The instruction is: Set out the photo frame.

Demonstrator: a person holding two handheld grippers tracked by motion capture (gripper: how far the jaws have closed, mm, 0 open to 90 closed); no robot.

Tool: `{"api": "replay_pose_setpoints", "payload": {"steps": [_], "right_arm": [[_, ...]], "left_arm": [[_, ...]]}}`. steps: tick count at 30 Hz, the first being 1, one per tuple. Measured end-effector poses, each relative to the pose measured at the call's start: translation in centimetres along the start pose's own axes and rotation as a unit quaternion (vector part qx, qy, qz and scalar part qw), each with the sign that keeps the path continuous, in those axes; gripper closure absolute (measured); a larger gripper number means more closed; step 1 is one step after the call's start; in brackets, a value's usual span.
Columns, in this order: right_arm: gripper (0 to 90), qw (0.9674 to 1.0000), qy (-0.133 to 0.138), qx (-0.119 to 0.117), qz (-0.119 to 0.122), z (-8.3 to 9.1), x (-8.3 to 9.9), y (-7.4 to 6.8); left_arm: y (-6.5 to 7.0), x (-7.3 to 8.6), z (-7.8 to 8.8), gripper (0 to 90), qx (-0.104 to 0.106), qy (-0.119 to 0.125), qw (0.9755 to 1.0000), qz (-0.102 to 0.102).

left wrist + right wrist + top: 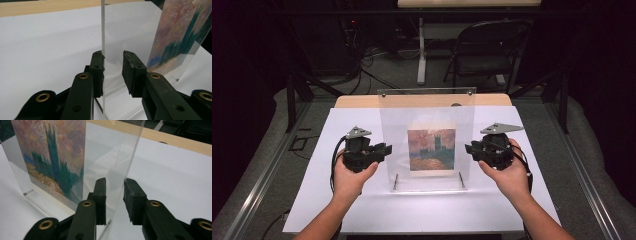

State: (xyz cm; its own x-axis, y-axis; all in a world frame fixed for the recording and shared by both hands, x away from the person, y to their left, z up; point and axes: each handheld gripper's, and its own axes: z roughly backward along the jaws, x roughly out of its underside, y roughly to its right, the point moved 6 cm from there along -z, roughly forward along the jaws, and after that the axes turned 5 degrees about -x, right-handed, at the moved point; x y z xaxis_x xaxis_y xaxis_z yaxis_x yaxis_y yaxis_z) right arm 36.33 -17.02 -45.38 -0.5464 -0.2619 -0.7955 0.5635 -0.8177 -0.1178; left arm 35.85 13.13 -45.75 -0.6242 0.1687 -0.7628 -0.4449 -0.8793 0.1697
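The left claw [384, 149] is straddling the clear frame's [427, 107] left edge, jaws narrow but not pressing. The right claw [468, 148] is straddling the right edge likewise, one pad touching.

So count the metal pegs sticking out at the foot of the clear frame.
2: left peg under the clear frame's lower left corner, right peg under its lower right. Any behind the panel may be hidden.

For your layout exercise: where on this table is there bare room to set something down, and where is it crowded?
Free: the white sheet in front of the acrylic frame between the forearms, and its far corners beside the frame. Crowded: both frame edges, where the left gripper and right gripper straddle them.
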Motion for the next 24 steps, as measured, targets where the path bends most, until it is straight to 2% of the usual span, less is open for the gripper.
{"api": "replay_pose_setpoints", "payload": {"steps": [10, 17, 24], "right_arm": [[74.3, 1.0, -0.003, -0.008, 0.002, 0.8, 0.7, -0.5], [74.3, 0.9998, 0.003, -0.021, 0.003, 1.5, 1.5, -1.0], [74.3, 0.9997, 0.012, -0.018, 0.008, 2.0, 2.1, -1.5]], "left_arm": [[0.4, 0.8, 0.8, 70.5, 0.01, -0.005, 0.9999, -0.009], [0.6, 1.7, 1.6, 70.5, 0.025, -0.004, 0.9997, -0.002], [0.6, 2.4, 1.9, 71.5, 0.033, 0.005, 0.9994, 0.008]]}}
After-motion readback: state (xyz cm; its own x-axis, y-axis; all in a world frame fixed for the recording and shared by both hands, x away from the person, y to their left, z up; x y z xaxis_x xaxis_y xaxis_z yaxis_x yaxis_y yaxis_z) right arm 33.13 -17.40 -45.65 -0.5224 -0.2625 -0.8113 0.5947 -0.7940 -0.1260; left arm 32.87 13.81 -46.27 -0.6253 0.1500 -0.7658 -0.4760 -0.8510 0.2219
